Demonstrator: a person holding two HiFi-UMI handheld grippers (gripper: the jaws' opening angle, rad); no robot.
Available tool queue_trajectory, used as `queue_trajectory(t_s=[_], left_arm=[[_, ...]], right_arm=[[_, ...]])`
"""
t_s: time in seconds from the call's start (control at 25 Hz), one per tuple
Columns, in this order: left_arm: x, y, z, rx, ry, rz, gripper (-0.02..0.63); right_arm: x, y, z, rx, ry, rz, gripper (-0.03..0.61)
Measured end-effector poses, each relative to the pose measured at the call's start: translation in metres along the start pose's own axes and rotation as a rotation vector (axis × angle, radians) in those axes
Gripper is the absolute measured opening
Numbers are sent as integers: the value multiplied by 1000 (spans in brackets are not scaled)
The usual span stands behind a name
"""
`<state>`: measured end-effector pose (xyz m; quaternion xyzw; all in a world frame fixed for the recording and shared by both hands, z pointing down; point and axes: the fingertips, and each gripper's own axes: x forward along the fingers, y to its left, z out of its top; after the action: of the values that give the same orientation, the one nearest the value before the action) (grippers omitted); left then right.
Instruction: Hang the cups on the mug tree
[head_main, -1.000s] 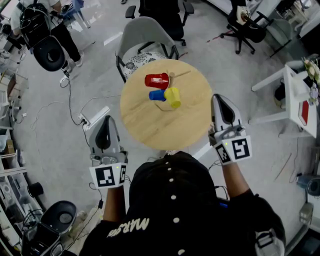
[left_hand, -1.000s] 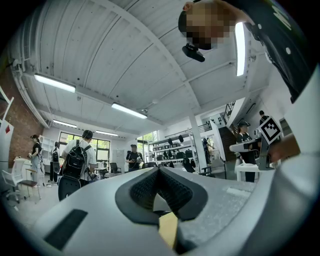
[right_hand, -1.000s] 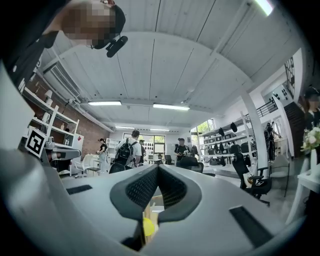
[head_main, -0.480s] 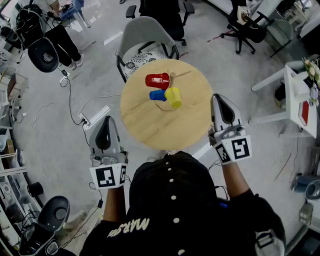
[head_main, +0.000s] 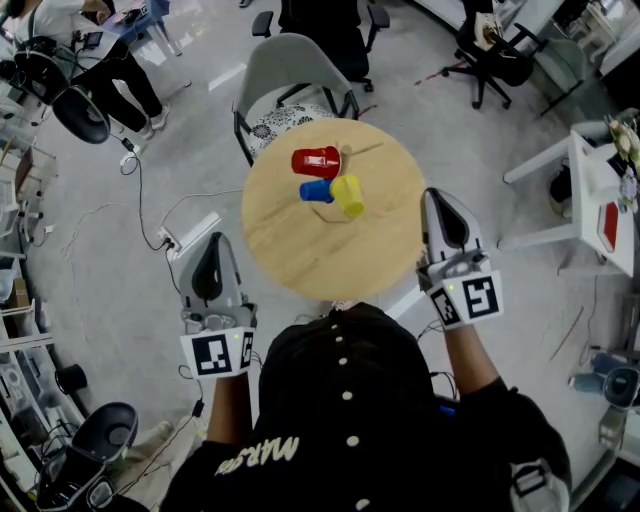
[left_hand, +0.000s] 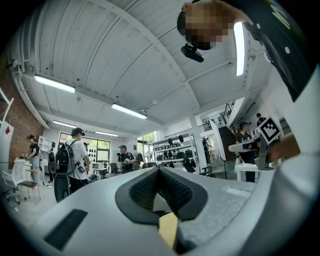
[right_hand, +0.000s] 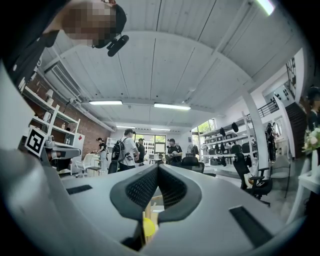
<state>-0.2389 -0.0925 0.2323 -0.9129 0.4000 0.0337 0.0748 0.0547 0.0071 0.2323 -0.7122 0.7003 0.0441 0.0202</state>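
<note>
Cups gather at the far middle of the round wooden counter (head_main: 300, 250): a red cup (head_main: 316, 161) farthest off, a blue cup (head_main: 315, 191) just nearer, and a yellow cup (head_main: 347, 195) touching the blue one on its right. All three lie on their sides as seen from above, close round the wooden mug tree (head_main: 346, 152), whose thin arm reaches out to the right. From this steep angle I cannot tell whether they hang on its arms or rest on the wood.

Bare wood lies between the cups and the person's near edge. The left gripper (head_main: 212, 245) is held off the counter's left edge, over the floor; the right gripper (head_main: 440, 200) is at the right edge. Both are well apart from the cups. In the left gripper view the fingers (left_hand: 145, 187) are clenched together with nothing between them, and in the right gripper view the fingers (right_hand: 172, 187) are likewise clenched and empty. A sliver of yellow and a wooden stem show through the gap beneath the right pair.

Behind the counter stands a grey chair (head_main: 295, 70) with a patterned cushion (head_main: 283, 124). A power strip (head_main: 190, 234) and cables lie on the floor at left. A white side table (head_main: 585, 200) stands at right, and a black office chair (head_main: 492, 55) stands farther back.
</note>
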Motion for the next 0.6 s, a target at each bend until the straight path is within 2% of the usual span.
queue_trajectory(t_s=[0.6], left_arm=[[-4,-2,-1,5,3,0,-5]], right_arm=[[-2,4,0,1,8,17,-2]])
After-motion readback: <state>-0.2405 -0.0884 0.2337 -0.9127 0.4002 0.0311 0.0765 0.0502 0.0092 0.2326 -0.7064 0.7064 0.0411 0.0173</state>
